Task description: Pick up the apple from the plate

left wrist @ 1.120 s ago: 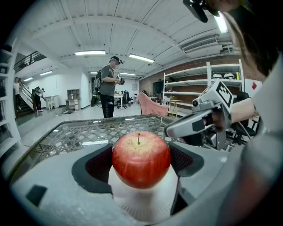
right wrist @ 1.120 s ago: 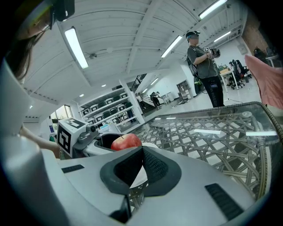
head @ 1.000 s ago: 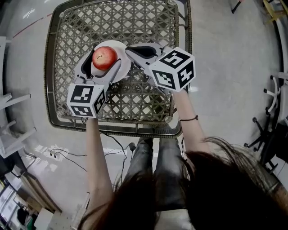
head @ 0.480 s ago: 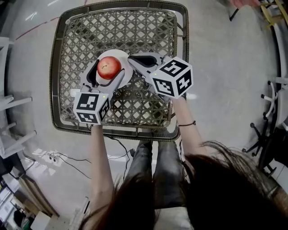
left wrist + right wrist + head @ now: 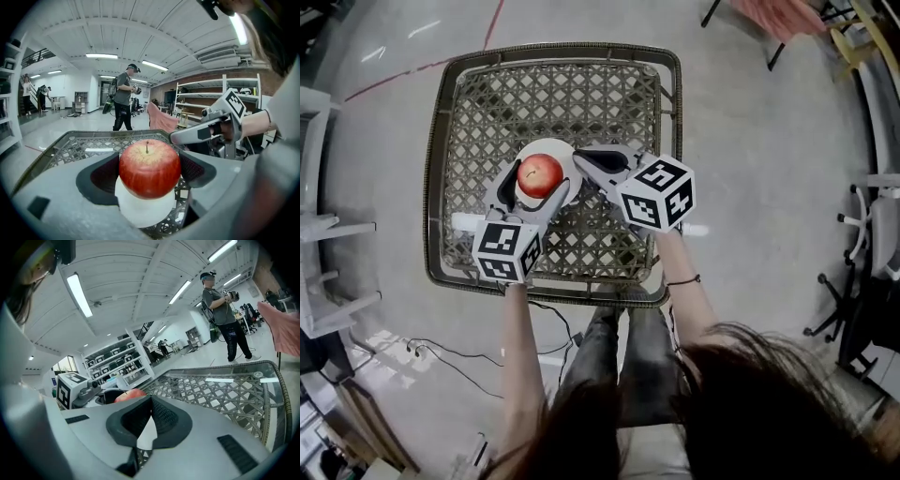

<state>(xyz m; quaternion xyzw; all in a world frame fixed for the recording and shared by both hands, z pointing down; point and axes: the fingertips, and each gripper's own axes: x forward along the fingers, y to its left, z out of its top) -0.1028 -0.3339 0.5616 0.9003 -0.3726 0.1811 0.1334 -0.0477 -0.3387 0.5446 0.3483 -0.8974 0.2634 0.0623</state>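
Note:
A red apple (image 5: 541, 173) sits over a small white plate (image 5: 566, 161) in the middle of a woven lattice table (image 5: 478, 103). My left gripper (image 5: 534, 183) reaches in from the near side, and its dark pads press the apple (image 5: 149, 168) on both sides; the plate (image 5: 143, 211) shows just beneath the fruit. Whether the apple still rests on the plate I cannot tell. My right gripper (image 5: 584, 156) comes from the right, its jaws closed on the plate's rim; a white sliver of plate (image 5: 146, 437) shows between its pads, with the apple (image 5: 129, 394) behind.
The table has a raised metal rim (image 5: 678, 112). A small white strip (image 5: 464, 222) lies on it near my left gripper. Cables (image 5: 441, 328) trail on the floor below. Chairs (image 5: 862, 281) stand at the right; a person (image 5: 123, 98) stands beyond the table, shelving (image 5: 201, 101) further right.
The head view has pulled back, so the table and both grippers look smaller and sit more central. Both grippers stay at the plate; the left jaws remain around the apple.

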